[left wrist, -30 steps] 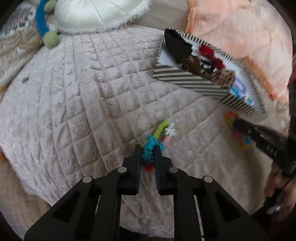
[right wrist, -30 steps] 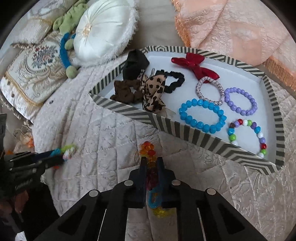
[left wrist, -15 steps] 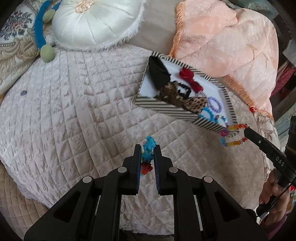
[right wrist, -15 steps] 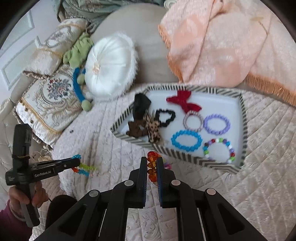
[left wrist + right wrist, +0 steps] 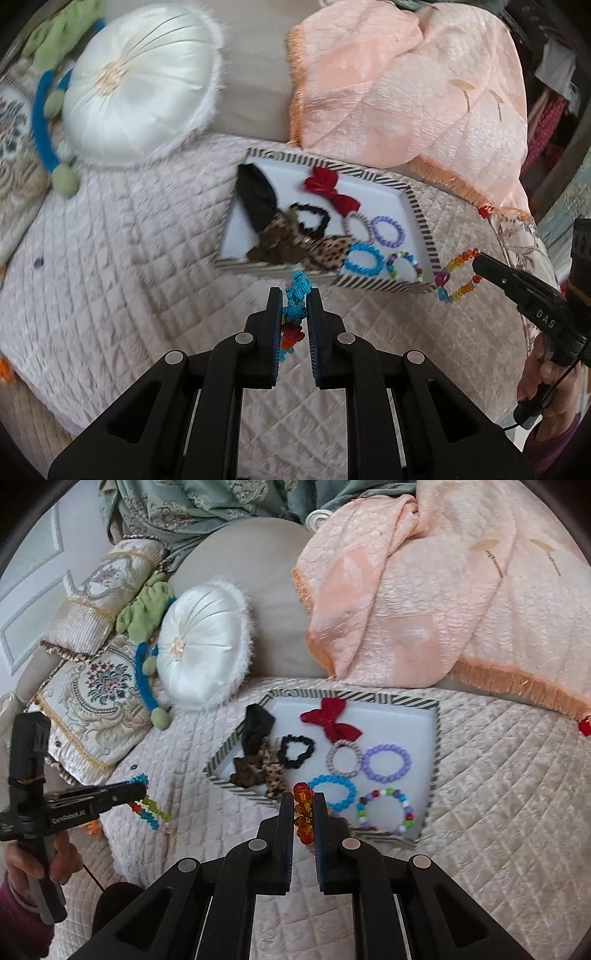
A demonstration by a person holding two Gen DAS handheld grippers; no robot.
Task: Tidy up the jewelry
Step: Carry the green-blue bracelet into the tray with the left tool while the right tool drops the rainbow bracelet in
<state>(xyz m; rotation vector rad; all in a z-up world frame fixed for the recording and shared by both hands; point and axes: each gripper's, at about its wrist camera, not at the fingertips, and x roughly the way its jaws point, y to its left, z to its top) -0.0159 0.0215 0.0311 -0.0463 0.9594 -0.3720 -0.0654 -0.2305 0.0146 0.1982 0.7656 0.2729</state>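
My left gripper [image 5: 295,293] is shut on a bracelet of blue, red and green beads [image 5: 294,308], held in the air above the quilt; in the right wrist view that bracelet [image 5: 149,810] dangles from it. My right gripper [image 5: 303,800] is shut on an orange and red bead bracelet [image 5: 303,814], whose multicoloured loop [image 5: 456,275] hangs just off the near right corner of the tray. The striped tray [image 5: 436,746] holds a red bow [image 5: 330,718], a black scrunchie [image 5: 295,751], leopard scrunchies and several bead bracelets.
The tray lies on a quilted cream bedspread [image 5: 122,258]. Behind it are a round white cushion [image 5: 203,646], a peach fringed blanket [image 5: 424,602], an embroidered pillow [image 5: 96,698] and a green and blue soft toy [image 5: 146,613]. A hand [image 5: 33,864] grips the left handle.
Both grippers have risen and lifted their bracelets off the quilt. The tray now looks smaller and farther below, and more of the cushions and blanket shows.
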